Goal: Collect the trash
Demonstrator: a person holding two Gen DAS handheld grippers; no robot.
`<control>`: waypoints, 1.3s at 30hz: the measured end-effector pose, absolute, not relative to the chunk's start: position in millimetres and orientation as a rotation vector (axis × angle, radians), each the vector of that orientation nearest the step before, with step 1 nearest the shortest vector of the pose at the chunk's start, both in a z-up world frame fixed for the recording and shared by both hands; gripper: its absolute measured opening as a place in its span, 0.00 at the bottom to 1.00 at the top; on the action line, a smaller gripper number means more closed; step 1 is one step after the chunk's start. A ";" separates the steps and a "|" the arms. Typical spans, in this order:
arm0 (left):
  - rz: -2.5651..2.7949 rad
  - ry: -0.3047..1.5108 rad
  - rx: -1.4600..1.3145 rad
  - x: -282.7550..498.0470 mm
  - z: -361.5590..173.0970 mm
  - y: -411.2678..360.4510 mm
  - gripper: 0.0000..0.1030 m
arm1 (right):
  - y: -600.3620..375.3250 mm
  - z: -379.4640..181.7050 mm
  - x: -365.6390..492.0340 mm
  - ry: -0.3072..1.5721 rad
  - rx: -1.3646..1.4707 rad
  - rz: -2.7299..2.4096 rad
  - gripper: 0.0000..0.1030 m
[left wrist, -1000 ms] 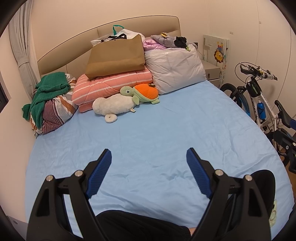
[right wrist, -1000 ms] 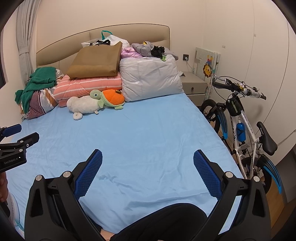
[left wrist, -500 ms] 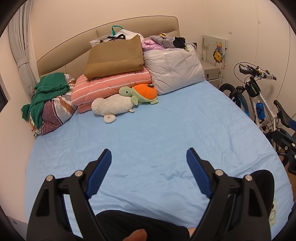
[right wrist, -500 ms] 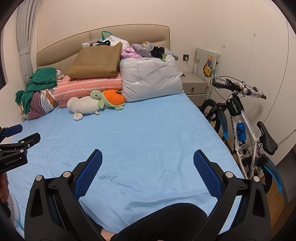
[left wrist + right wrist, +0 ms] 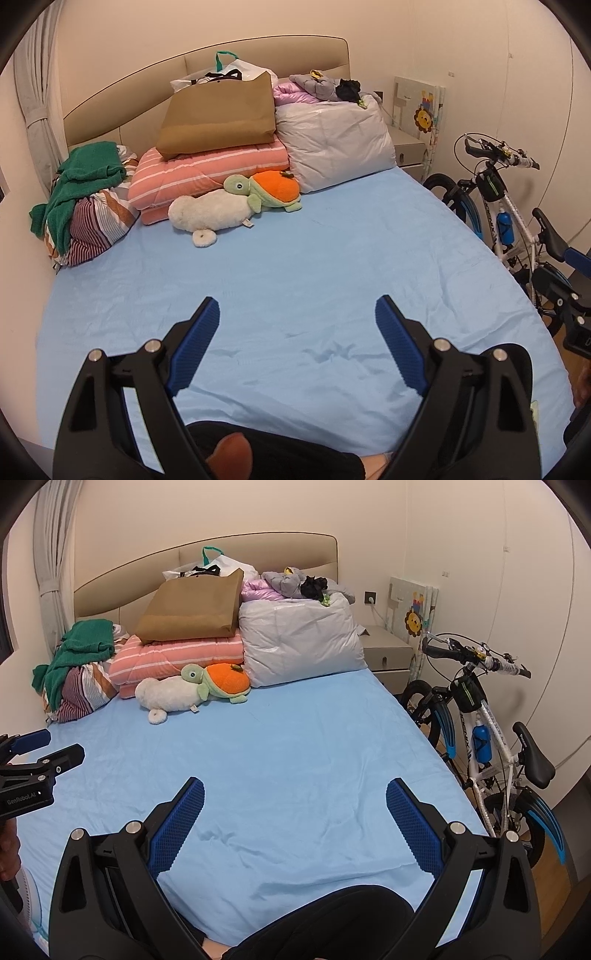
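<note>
Bedroom, seen from the foot of the bed.

- Left gripper [image 5: 297,314]: jaws wide apart and just opened a little further; nothing between the blue pads, only bare sheet beyond them. Its side also shows at the left edge of the right wrist view.
- Right gripper [image 5: 295,795]: jaws spread wide, holding nothing, above the sheet.
- Bed [image 5: 332,266]: light blue sheet, creased, the middle bare. No loose trash can be made out on it.
- Brown paper bag [image 5: 219,114]: lies tilted on a folded pink striped quilt [image 5: 207,171] near the headboard.
- White plastic bag [image 5: 240,68] with a green handle: behind the brown bag, against the headboard.
- Grey pillow [image 5: 336,144]: just beside the quilt, with clothes [image 5: 321,85] heaped on top.
- Plush turtle [image 5: 266,190], orange shell, resting against a white plush toy [image 5: 210,214] in front of the quilt.
- Green towel [image 5: 81,177] over a striped bundle [image 5: 96,225], at the left wall.
- Bicycle [image 5: 484,723]: standing beside the bed, near the nightstand [image 5: 388,650].
- Person's dark-clothed legs [image 5: 332,919] at the near edge.
</note>
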State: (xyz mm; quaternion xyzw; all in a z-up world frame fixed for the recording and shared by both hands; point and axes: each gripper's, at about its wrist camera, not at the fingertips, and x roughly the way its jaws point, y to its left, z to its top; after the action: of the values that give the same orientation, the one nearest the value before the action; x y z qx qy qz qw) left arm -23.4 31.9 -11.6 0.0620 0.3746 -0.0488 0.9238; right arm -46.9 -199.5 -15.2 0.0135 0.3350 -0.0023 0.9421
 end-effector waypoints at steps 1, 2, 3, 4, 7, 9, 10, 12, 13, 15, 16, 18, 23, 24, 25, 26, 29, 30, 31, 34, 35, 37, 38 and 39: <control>-0.091 0.763 0.126 -23.6 -11.1 32.4 0.86 | -200.2 -14.7 -46.7 0.681 0.028 -0.005 0.93; -0.081 0.757 0.125 -23.8 -10.6 33.2 0.86 | -200.6 -14.3 -47.1 0.679 0.028 -0.005 0.93; -0.075 0.752 0.121 -24.2 -10.3 33.7 0.86 | -200.7 -13.6 -46.8 0.677 0.028 -0.005 0.93; -0.075 0.750 0.119 -24.4 -9.9 33.6 0.87 | -200.7 -13.3 -46.9 0.676 0.028 -0.006 0.93; -0.080 0.741 0.126 -26.2 -9.2 32.3 0.88 | -201.4 -13.4 -47.1 0.676 0.029 -0.005 0.93; -0.081 0.733 0.140 -27.1 -9.1 29.7 0.88 | -201.4 -13.5 -47.7 0.675 0.028 -0.005 0.93; -0.083 0.732 0.144 -26.8 -9.0 28.7 0.88 | -201.0 -13.3 -48.0 0.675 0.027 -0.003 0.93; -0.093 0.733 0.150 -27.2 -9.4 27.3 0.88 | -199.9 -13.1 -47.5 0.675 0.026 0.000 0.93; -0.097 0.732 0.152 -27.2 -9.5 26.4 0.88 | -199.3 -12.9 -47.4 0.676 0.026 0.002 0.93; -0.105 0.734 0.157 -26.9 -10.2 25.9 0.88 | -198.6 -12.7 -48.0 0.675 0.025 0.002 0.93; -0.109 0.736 0.156 -26.8 -10.4 25.8 0.88 | -198.4 -12.7 -48.4 0.675 0.026 0.001 0.93; -0.121 0.739 0.148 -27.7 -10.8 26.0 0.88 | -198.2 -12.8 -48.7 0.675 0.027 0.000 0.93; -0.137 0.723 0.166 -34.5 -9.5 22.2 0.88 | -198.5 -13.0 -48.2 0.676 0.026 0.002 0.93; -0.140 0.720 0.169 -35.5 -9.1 21.8 0.88 | -198.4 -13.1 -48.7 0.676 0.026 0.001 0.93; -0.140 0.719 0.169 -35.9 -8.8 21.6 0.88 | -198.4 -13.1 -48.9 0.676 0.026 0.002 0.93; -0.146 0.720 0.170 -36.3 -8.8 21.5 0.88 | -197.2 -13.2 -48.2 0.677 0.025 0.003 0.93; -0.153 0.722 0.176 -36.5 -9.2 20.8 0.88 | -194.7 -13.6 -46.1 0.679 0.021 0.006 0.93; -0.154 0.722 0.178 -36.9 -9.4 20.4 0.88 | -194.6 -13.8 -45.1 0.680 0.020 0.007 0.93; -0.156 0.722 0.179 -36.2 -9.3 20.9 0.88 | -194.4 -14.0 -44.3 0.681 0.020 0.008 0.93; -0.153 0.720 0.175 -37.1 -8.9 22.0 0.88 | -194.9 -14.2 -42.2 0.682 0.020 0.008 0.93; -0.148 0.719 0.174 -36.7 -8.8 22.5 0.88 | -195.3 -14.2 -41.8 0.682 0.020 0.008 0.93; -0.142 0.726 0.174 -36.1 -9.9 22.9 0.88 | -195.0 -14.2 -41.5 0.682 0.018 0.009 0.93; -0.137 0.733 0.175 -35.5 -10.7 22.8 0.88 | -195.3 -14.3 -42.2 0.681 0.020 0.008 0.93; -0.131 0.737 0.176 -35.7 -11.4 22.5 0.88 | -195.2 -14.4 -42.5 0.682 0.020 0.008 0.93</control>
State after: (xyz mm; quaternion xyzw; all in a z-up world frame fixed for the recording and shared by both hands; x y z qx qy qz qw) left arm -35.7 22.5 -11.4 0.0858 0.3597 -0.0637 0.9269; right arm -42.5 -195.2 -14.4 0.0096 0.3343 0.0039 0.9424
